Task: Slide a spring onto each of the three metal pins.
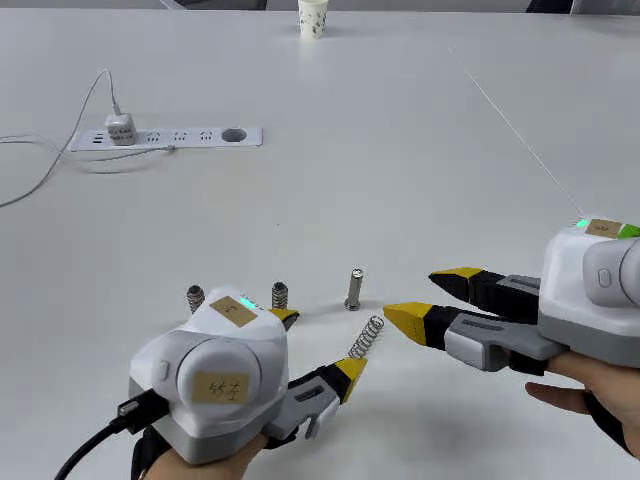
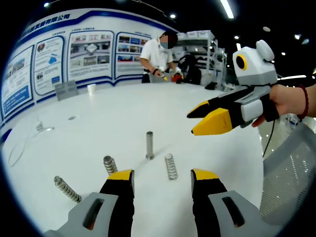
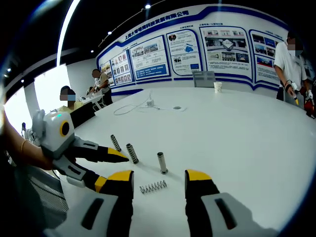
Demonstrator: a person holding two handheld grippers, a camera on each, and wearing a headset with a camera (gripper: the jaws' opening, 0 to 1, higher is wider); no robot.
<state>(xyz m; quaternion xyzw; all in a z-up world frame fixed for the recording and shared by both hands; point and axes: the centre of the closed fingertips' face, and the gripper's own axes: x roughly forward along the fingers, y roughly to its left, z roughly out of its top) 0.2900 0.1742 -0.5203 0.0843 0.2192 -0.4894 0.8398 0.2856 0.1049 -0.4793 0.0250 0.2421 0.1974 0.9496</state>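
Note:
A bare metal pin (image 1: 355,288) stands upright on the white table (image 1: 420,170). Left of it stand two pins with springs on them (image 1: 280,294) (image 1: 195,298). A loose spring (image 1: 367,337) lies flat just in front of the bare pin. My left gripper (image 1: 318,343) is open, its tips on either side of the spring's near end. My right gripper (image 1: 420,298) is open too, pointing at the spring from the right. In the left gripper view the spring (image 2: 171,166) lies ahead of the open jaws, beside the pin (image 2: 149,145). The right gripper view has the spring (image 3: 153,186) between its jaws.
A white power strip (image 1: 170,137) with a plugged charger (image 1: 120,127) and trailing cable lies at the back left. A paper cup (image 1: 313,17) stands at the far edge. A person (image 2: 158,54) stands beyond the table.

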